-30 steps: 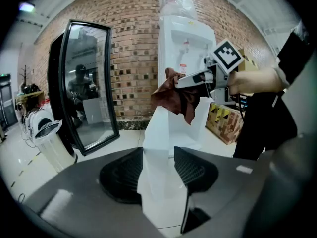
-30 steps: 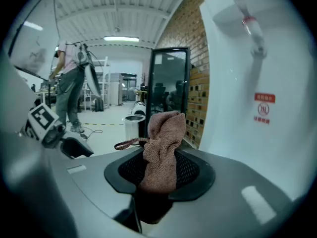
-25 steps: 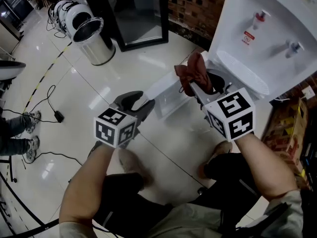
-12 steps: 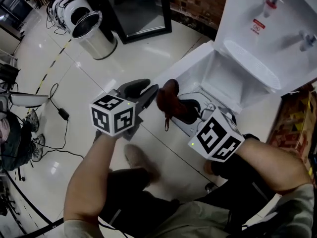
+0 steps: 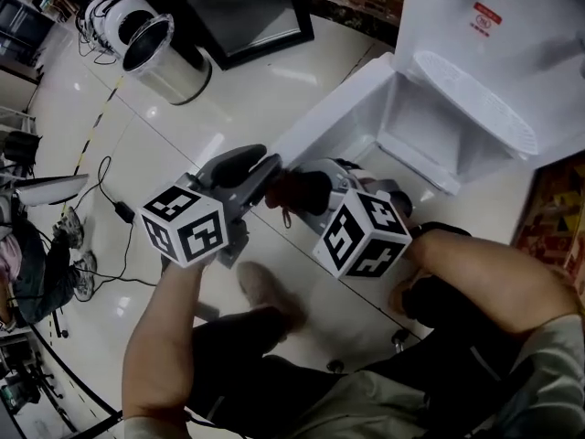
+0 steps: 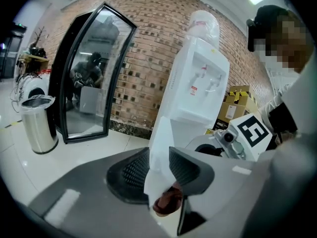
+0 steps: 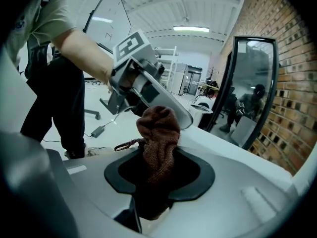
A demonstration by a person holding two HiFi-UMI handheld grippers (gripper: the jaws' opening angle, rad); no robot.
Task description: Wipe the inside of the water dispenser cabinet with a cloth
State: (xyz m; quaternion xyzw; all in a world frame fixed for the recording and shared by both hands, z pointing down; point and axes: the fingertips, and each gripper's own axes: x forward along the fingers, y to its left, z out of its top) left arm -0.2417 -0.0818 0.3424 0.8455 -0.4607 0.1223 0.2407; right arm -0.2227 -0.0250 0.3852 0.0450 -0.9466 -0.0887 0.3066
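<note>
The white water dispenser [image 5: 475, 53] stands at the upper right with its lower cabinet [image 5: 416, 126] open. The white cabinet door [image 5: 324, 122] swings out toward me. My left gripper [image 5: 260, 167] has just been closing its jaws, and its ribbed pads now press on the door's edge [image 6: 157, 148]. My right gripper [image 5: 315, 190] is shut on a bunched brown cloth [image 5: 297, 190], held low just right of the left jaws and outside the cabinet. In the right gripper view the cloth [image 7: 157, 133] sticks up from between the jaws [image 7: 158, 170].
A steel bin [image 5: 151, 58] and a black-framed glass panel [image 5: 247, 16] stand on the glossy floor at the back left. A cable [image 5: 110, 208] trails across the floor at left, near a seated person's legs [image 5: 41, 273]. Cardboard boxes [image 5: 558, 218] are stacked right of the dispenser.
My right gripper has carried the cloth down and left, out of the cabinet opening and up to the left gripper. The left jaws have narrowed onto the door edge.
</note>
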